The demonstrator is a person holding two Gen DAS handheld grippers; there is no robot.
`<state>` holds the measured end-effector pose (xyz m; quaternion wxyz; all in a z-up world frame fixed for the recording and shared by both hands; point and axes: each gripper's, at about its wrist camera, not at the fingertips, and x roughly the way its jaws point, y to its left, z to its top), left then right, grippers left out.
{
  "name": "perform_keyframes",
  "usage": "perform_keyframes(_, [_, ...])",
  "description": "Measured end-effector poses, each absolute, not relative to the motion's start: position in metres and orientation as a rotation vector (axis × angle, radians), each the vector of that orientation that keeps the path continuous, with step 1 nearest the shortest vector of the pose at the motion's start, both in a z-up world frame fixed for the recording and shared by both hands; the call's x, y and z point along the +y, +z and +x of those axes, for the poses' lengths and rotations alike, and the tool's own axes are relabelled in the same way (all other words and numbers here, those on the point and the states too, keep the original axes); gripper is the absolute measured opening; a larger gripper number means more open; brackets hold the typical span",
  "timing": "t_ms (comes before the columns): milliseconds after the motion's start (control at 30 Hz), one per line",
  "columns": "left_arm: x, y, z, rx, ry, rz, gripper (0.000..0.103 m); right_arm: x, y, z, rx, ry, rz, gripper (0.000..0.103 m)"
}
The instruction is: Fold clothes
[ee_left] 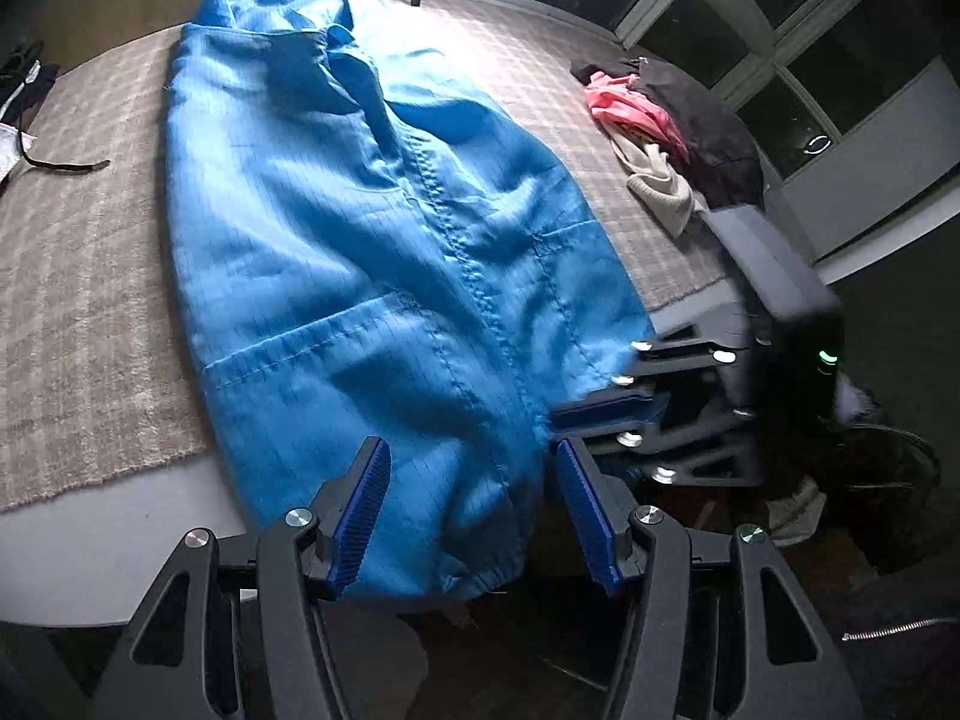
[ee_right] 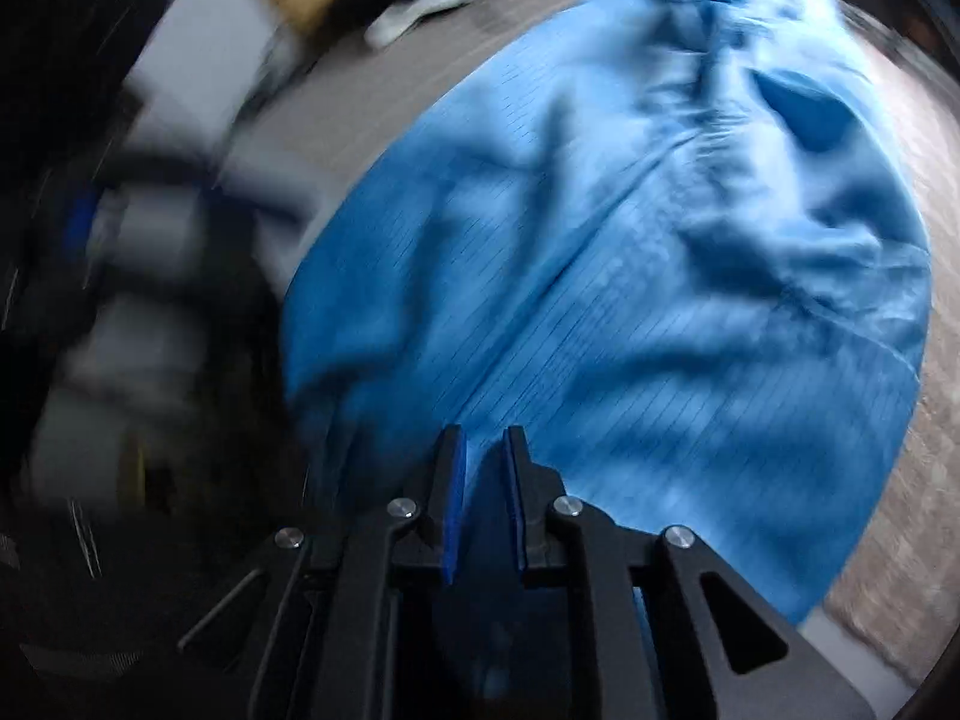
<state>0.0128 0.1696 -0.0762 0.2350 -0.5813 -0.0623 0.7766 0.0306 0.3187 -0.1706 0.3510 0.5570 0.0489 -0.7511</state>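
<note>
A bright blue garment (ee_left: 372, 252) lies spread lengthwise on the beige checked cover (ee_left: 90, 276), its hem hanging over the near edge. My left gripper (ee_left: 468, 444) hovers over that hem, open wide, with the cloth under and between its fingers and the pads apart from it. My right gripper (ee_left: 555, 414) comes in from the right at the hem's corner. In the right wrist view the garment (ee_right: 660, 252) fills the frame, and the right gripper (ee_right: 485, 432) shows a narrow gap between its blue pads with cloth visible behind it, not pinched. That view is blurred by motion.
A pile of pink, cream and black clothes (ee_left: 666, 126) lies at the far right of the cover. Dark and white items (ee_left: 18, 102) sit at the far left. Windows (ee_left: 810, 60) stand behind. The floor shows below the near edge.
</note>
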Motion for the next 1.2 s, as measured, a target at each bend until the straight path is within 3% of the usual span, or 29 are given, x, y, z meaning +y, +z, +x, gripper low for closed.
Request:
perform_keyframes(167, [0.170,-0.078,0.006,-0.165,2.134,-1.590,0.056,0.348,-0.151,-0.013,-0.014,-2.208,1.342,0.015])
perform_keyframes(300, [0.166,-0.084,-0.002,-0.146,2.158,-1.616,0.056,0.350,-0.180,-0.054,-0.043,-2.253,1.439,0.016])
perform_keyframes(433, [0.146,-0.087,0.004,-0.139,2.200,-1.653,0.056,0.345,-0.172,-0.026,-0.136,-1.983,1.439,0.017])
perform_keyframes(600, [0.096,-0.103,0.042,-0.269,2.228,-1.735,0.058,0.427,-0.146,0.036,-0.327,-2.204,1.452,0.036])
perform_keyframes(800, [0.081,-0.142,0.075,-0.396,2.148,-1.841,0.058,0.468,-0.167,0.080,-0.549,-2.293,1.547,0.038])
perform_keyframes(1200, [0.099,-0.172,0.065,-0.358,2.088,-1.840,0.064,0.466,-0.174,0.097,-0.547,-2.261,1.543,0.042])
